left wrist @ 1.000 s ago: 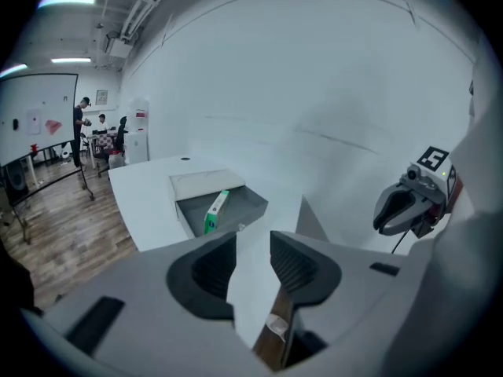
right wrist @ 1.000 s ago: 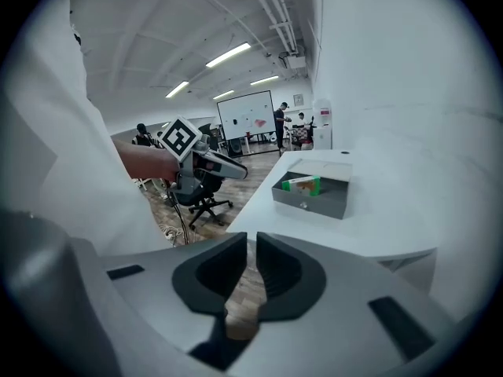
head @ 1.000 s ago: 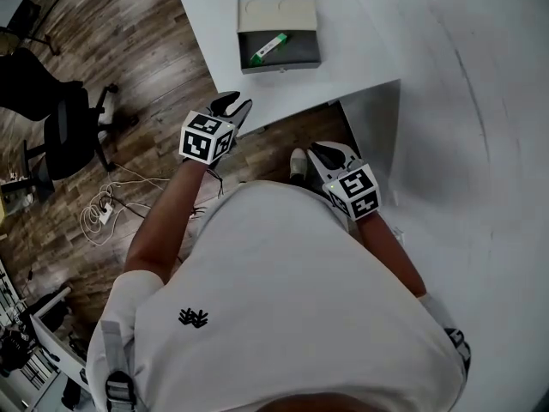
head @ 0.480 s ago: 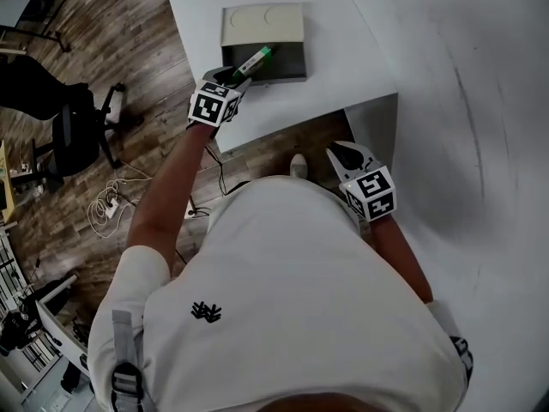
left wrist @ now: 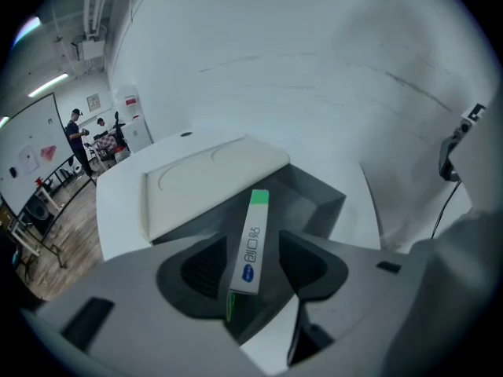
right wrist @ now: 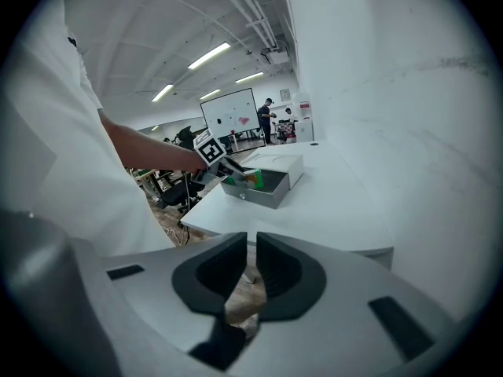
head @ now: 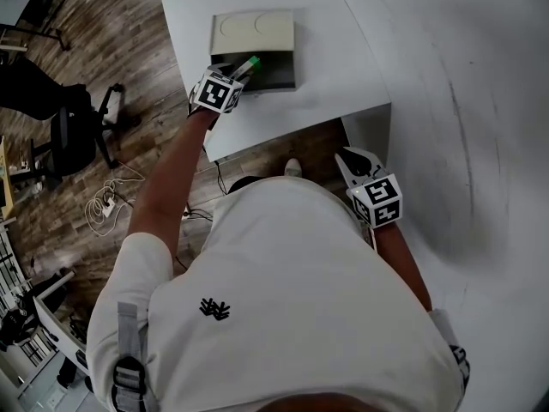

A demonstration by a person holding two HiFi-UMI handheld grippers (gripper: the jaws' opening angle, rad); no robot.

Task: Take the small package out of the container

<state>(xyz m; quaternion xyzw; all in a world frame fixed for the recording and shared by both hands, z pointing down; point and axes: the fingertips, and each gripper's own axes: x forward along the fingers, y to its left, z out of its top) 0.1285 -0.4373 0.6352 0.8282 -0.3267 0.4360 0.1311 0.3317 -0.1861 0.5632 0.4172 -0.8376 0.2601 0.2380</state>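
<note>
A grey container [head: 276,73] with a cream lid [head: 254,30] leaning behind it sits on the white table. Inside is the small package [head: 249,63], a narrow white box with a green end. My left gripper [head: 237,75] reaches into the container's near left side. In the left gripper view the package [left wrist: 252,238] stands between the jaws, which are opening, with a gap at each pad. My right gripper [head: 353,158] hangs by my body at the table's notch, jaws together, holding nothing. In the right gripper view the container [right wrist: 266,188] is far ahead.
The white table [head: 343,50] spreads to the right and far side; its near edge has a notch with wooden floor [head: 129,33] below. An office chair [head: 73,131] and loose cables [head: 103,206] lie on the floor at left.
My left gripper has gone from the table's near edge forward into the container and now has the package between its jaws. The right gripper has barely moved.
</note>
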